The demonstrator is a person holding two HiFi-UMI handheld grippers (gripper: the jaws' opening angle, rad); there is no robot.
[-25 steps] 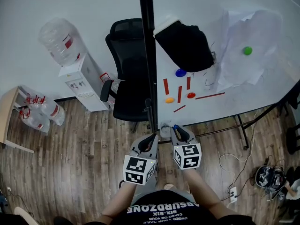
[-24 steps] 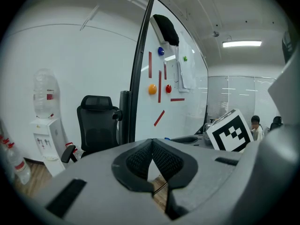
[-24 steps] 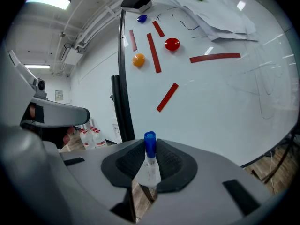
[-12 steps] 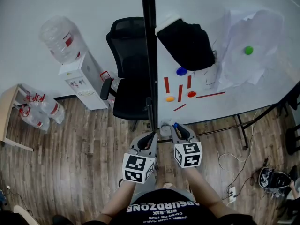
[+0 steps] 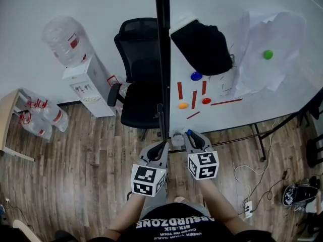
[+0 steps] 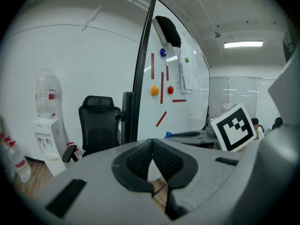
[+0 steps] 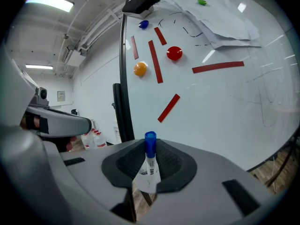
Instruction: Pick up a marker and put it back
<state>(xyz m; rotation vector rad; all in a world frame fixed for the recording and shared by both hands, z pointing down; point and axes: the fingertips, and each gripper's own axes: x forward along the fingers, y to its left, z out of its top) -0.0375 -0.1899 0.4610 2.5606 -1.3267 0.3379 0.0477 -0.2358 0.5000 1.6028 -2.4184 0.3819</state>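
A white marker with a blue cap (image 7: 150,159) stands between the pads of my right gripper (image 7: 150,150), which is shut on it, cap pointing at the whiteboard (image 7: 225,107). In the head view the blue cap (image 5: 189,133) shows at the tip of the right gripper (image 5: 194,138), just short of the board's lower edge. My left gripper (image 5: 161,148) hangs beside it to the left. Its pads (image 6: 161,158) meet at the tip with nothing between them.
The whiteboard (image 5: 242,110) carries red strips, blue (image 5: 196,76), orange (image 5: 183,105), red (image 5: 206,101) and green (image 5: 268,55) magnets, a black eraser (image 5: 202,47) and paper sheets (image 5: 262,69). Its black post (image 5: 162,59) rises ahead. An office chair (image 5: 139,84) and water dispenser (image 5: 86,84) stand left.
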